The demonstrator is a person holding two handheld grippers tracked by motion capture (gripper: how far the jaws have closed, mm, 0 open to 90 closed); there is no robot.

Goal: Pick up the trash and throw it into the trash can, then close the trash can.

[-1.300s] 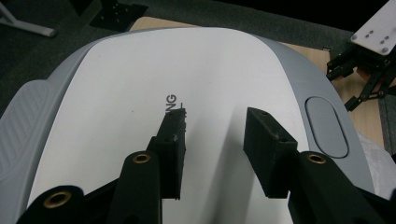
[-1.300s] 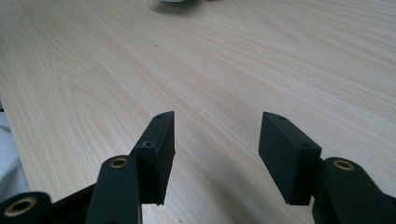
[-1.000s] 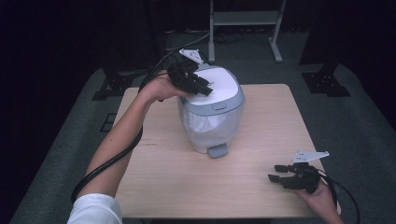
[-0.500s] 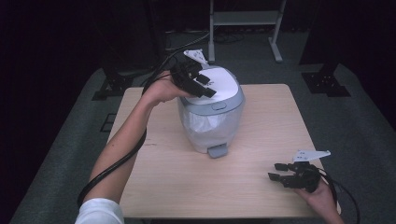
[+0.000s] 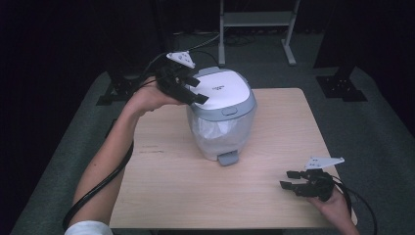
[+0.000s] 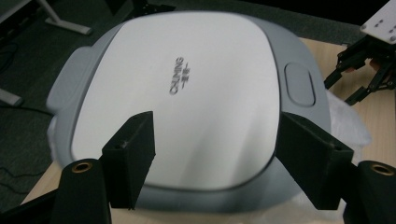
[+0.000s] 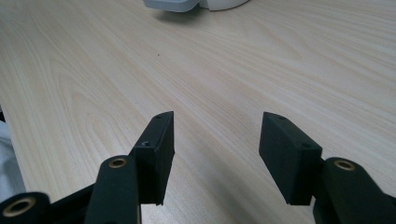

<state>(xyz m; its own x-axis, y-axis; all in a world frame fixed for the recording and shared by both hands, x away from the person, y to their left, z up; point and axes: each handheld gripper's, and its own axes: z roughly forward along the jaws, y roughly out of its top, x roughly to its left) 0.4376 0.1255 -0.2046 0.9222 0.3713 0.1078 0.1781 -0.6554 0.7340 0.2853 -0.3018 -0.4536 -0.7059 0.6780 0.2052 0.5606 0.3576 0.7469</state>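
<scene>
A small grey bin point(image 5: 221, 122) with a white lid point(image 5: 220, 89) and a foot pedal point(image 5: 228, 158) stands mid-table, its lid down. My left gripper point(image 5: 195, 91) hovers at the lid's left rim; its jaws have just been opening and nothing is between them. From the left gripper view the white lid point(image 6: 187, 93) lies beyond my left gripper point(image 6: 217, 149), with a grey button point(image 6: 300, 84) at its right. My right gripper point(image 5: 289, 179) rests open near the table's front right corner. In the right gripper view, bare wood shows past my right gripper point(image 7: 215, 140).
The light wooden table point(image 5: 171, 186) has free room in front of and beside the bin. A plastic liner point(image 5: 215, 129) hangs below the bin's lid. A white stand point(image 5: 254, 24) is on the dark floor behind the table.
My left gripper has drawn back from over the lid toward its left rim and risen a little, with its jaws spreading. The right gripper has stayed put.
</scene>
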